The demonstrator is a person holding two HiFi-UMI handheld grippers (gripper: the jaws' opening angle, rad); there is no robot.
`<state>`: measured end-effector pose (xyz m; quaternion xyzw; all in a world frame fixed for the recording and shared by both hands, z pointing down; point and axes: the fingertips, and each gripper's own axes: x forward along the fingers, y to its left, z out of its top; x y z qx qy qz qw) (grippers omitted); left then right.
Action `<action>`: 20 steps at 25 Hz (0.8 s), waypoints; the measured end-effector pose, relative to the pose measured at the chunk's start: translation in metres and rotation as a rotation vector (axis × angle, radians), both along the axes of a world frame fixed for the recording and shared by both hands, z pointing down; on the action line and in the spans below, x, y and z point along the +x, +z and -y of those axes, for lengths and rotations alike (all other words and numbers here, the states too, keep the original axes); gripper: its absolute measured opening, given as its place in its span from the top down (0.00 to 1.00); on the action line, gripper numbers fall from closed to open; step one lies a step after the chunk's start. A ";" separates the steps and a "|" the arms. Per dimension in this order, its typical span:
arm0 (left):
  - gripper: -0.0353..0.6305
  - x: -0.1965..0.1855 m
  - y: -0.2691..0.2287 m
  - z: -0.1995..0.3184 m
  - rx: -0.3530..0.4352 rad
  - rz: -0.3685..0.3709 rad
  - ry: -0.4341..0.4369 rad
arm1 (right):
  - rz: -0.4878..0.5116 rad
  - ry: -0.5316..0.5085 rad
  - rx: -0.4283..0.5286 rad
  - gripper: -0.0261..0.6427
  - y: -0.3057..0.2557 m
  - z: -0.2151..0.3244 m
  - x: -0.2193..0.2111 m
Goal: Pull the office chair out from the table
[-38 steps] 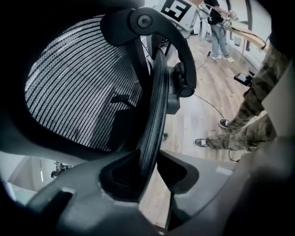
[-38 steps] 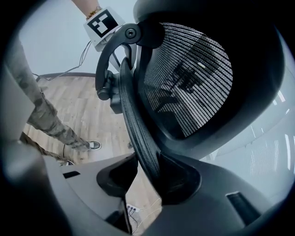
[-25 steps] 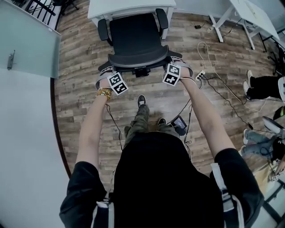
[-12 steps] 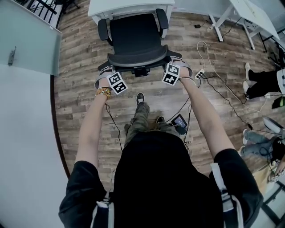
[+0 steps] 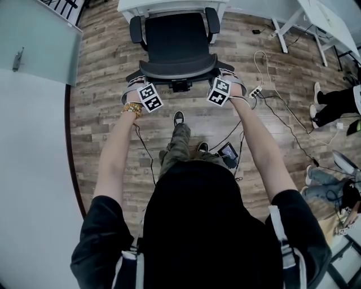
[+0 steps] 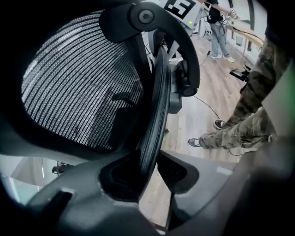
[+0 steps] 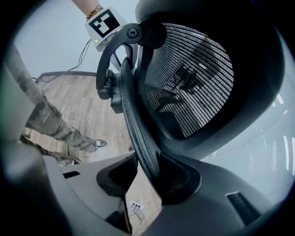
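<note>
The left gripper [image 6: 152,171] and right gripper [image 7: 148,174] each pinch the black mesh office chair's [image 5: 175,45] backrest rim; a white table [image 5: 169,5] stands just beyond the chair.

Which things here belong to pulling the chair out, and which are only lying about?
Job: chair, gripped at its backrest rim by left gripper and right gripper; table.
Lying about: power strip, floor cables, second table.

Office workspace, white desk [image 5: 169,4], mesh office chair [image 5: 176,39], power strip [image 5: 256,91] on wood floor [image 5: 101,73]
</note>
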<state>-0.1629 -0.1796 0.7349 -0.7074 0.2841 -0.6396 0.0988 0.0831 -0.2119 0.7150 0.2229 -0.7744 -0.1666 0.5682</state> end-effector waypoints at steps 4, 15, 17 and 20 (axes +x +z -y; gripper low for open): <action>0.74 0.000 0.000 -0.005 0.011 0.001 0.001 | -0.002 0.003 -0.003 0.76 0.002 -0.007 0.001; 0.74 0.004 0.001 -0.028 0.020 -0.003 0.006 | -0.009 0.004 -0.010 0.76 -0.002 -0.032 0.004; 0.74 0.006 0.000 -0.033 0.020 -0.002 0.006 | -0.009 0.006 -0.012 0.76 -0.001 -0.039 0.005; 0.74 0.007 0.000 -0.044 0.019 0.000 0.008 | -0.002 0.003 -0.012 0.76 -0.002 -0.050 0.006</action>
